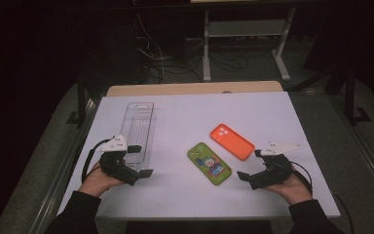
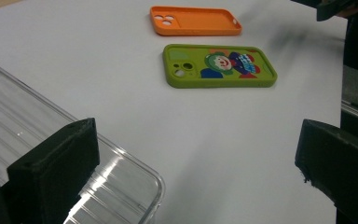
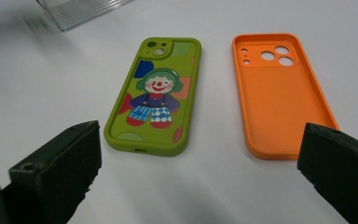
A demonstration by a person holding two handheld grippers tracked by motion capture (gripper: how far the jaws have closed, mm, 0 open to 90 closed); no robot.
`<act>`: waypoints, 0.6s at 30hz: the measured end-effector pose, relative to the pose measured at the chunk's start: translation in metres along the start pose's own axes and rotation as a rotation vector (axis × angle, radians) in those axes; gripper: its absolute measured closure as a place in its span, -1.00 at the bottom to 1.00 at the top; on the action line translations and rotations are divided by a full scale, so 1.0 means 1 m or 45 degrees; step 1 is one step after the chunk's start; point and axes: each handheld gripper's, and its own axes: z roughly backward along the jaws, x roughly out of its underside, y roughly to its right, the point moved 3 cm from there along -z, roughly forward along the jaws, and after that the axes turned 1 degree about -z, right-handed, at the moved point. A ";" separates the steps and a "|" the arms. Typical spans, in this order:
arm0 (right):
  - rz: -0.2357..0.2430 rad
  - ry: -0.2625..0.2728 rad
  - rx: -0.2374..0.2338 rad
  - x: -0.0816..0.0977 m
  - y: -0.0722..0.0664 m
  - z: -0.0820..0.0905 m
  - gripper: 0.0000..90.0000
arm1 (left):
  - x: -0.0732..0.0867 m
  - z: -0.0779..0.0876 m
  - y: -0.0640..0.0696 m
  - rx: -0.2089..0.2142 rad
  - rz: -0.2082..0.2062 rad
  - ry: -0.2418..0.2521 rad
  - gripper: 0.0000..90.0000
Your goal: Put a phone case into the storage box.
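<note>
Just now, two phone cases are seen lying flat near the middle of the white tabletop [image 1: 185, 195]. The green case [image 1: 209, 164], printed with a clown figure, is set just beside the orange case [image 1: 232, 141], which lies hollow side up with its camera holes showing; the two are close but apart. A clear plastic tray [image 1: 139, 129] is placed lengthwise toward the left side of the tabletop, well apart from both cases.

The left gripper [image 1: 139, 161] is held low at the near end of the tray, one jaw over the tray's corner in the left gripper view, and its jaws are spread wide with nothing between them. The right gripper [image 1: 251, 165] is held low at the right, near the green case and the orange case, pointed toward them. Its jaws are likewise spread wide and nothing is grasped; in the right gripper view both cases are framed between them, untouched.
</note>
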 end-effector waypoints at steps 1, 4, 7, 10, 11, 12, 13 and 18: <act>-0.005 -0.004 0.002 0.000 0.000 0.000 -1.00 | 0.000 0.000 0.000 -0.001 0.006 -0.002 -1.00; 0.005 -0.017 0.009 -0.003 0.001 0.002 -1.00 | 0.001 -0.001 -0.001 0.002 0.007 -0.010 -1.00; -0.011 -0.019 0.013 -0.007 0.000 0.002 -1.00 | 0.003 -0.001 0.000 0.001 -0.005 -0.023 -1.00; -0.002 -0.042 0.023 -0.010 0.002 0.001 -1.00 | 0.002 -0.002 0.000 0.010 -0.013 -0.023 -1.00; 0.001 -0.047 0.030 -0.011 0.003 0.000 -1.00 | 0.002 -0.002 0.000 0.012 -0.014 -0.026 -1.00; 0.001 -0.046 0.029 -0.012 0.003 0.000 -1.00 | 0.002 -0.003 0.000 0.010 -0.015 -0.029 -1.00; 0.004 -0.049 0.033 -0.013 0.004 0.000 -1.00 | 0.002 -0.003 0.000 0.010 -0.018 -0.033 -1.00; -0.001 -0.062 0.032 -0.021 0.006 -0.002 -1.00 | 0.002 -0.003 0.000 0.014 -0.003 -0.029 -1.00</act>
